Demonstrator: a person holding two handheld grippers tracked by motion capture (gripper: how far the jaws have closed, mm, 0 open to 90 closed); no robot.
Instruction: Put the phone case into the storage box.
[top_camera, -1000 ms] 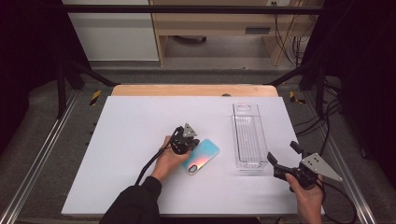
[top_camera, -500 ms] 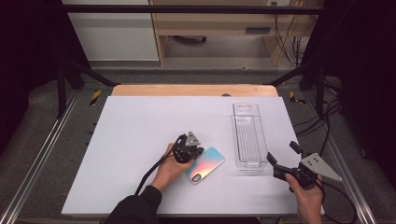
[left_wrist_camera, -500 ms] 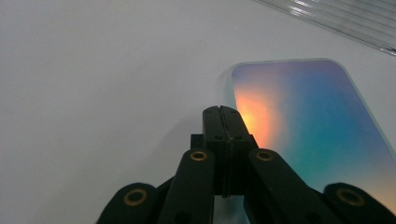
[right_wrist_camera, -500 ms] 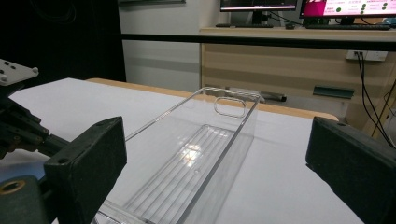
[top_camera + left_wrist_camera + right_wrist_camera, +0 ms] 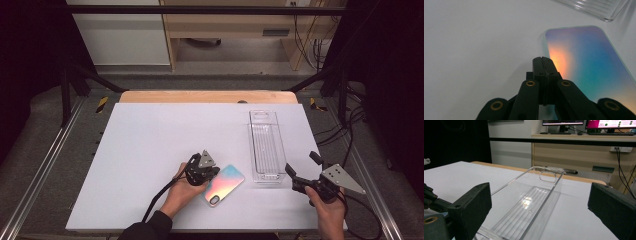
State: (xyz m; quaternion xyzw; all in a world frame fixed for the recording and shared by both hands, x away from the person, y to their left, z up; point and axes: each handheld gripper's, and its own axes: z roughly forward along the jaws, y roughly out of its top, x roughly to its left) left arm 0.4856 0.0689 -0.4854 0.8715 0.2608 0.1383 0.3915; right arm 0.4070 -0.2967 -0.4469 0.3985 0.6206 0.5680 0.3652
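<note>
A phone case (image 5: 225, 184) with a rainbow sheen lies flat on the white table (image 5: 150, 135), near the front edge. My left gripper (image 5: 215, 173) is shut with nothing between its jaws, and its tip rests at the case's left long edge. In the left gripper view the closed left gripper (image 5: 542, 60) sits right beside the case (image 5: 586, 62). A clear plastic tray (image 5: 266, 147) stands to the right of the case. My right gripper (image 5: 302, 164) is held open just right of the tray's near end. Its wide jaws point along the tray (image 5: 534, 197).
A wooden strip (image 5: 207, 96) borders the table's far edge. Metal rails (image 5: 47, 165) and black frame bars run along both sides, with cables at the right. The left half of the table is bare white surface.
My left hand has moved right and toward the near edge, and the phone case has slid with it, closer to the tray's near end. The right gripper has stayed put.
</note>
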